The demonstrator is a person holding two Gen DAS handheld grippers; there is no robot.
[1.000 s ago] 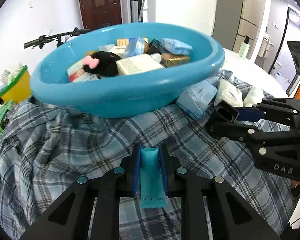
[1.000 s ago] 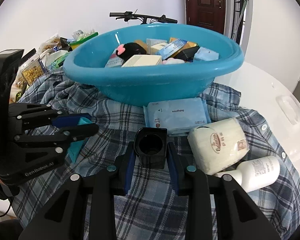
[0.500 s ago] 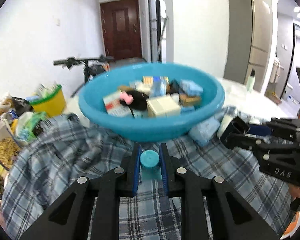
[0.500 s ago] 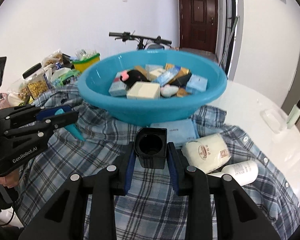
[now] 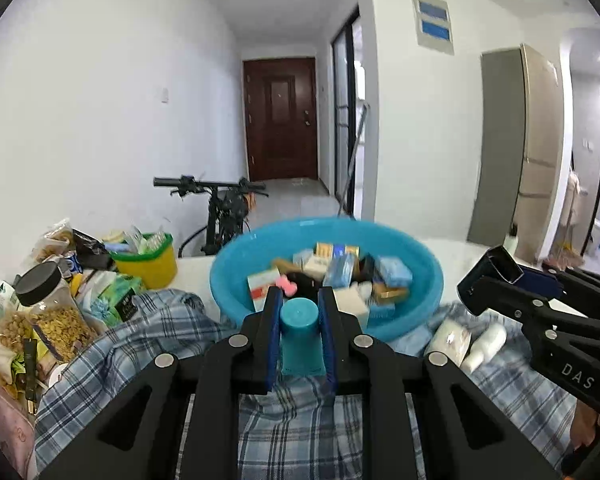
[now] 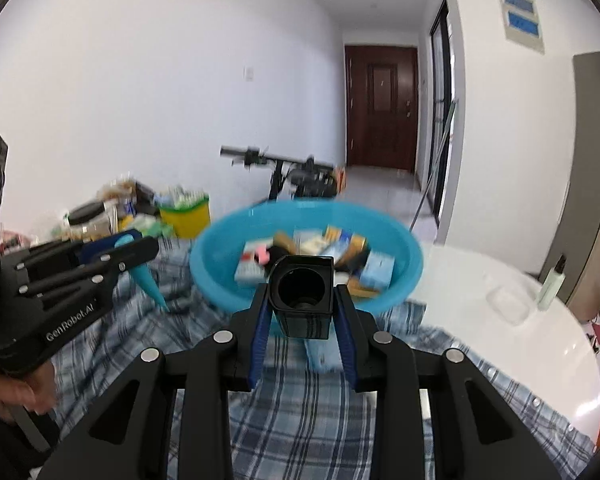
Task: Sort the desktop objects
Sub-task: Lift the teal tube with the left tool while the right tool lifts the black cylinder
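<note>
Tube (image 5: 302, 336), teal, sits cap-forward between the blue pads of the left hand-held gripper (image 5: 300, 334), which is clamped tight on it; in the right wrist view the same tube (image 6: 150, 282) hangs tail-down from that hand-held gripper, clear of the cloth. A black square cup (image 6: 302, 300) with a round hollow is pinched in the right hand-held gripper (image 6: 302, 312), its mouth facing the camera; from the left wrist view the cup (image 5: 490, 276) shows at the tip of the right hand-held gripper's fingers, held above the cloth. A hand (image 6: 14, 394) grips the handle of the left hand-held gripper (only fingers show).

Below both lies a blue plaid shirt (image 5: 308, 432) spread over the white tabletop (image 6: 512, 320). Just beyond the held things stands a blue basin (image 5: 420, 260) holding small boxes, packets and a black plush with a pink bit. Beside the basin on the shirt lie a white roll (image 5: 448, 338) and a white bottle (image 5: 486, 346), touching each other. At the left stand a jar (image 5: 50, 316) with a black lid and a yellow bin (image 5: 148, 266) among snack bags. A bicycle (image 5: 220, 208) stands behind the tabletop.
</note>
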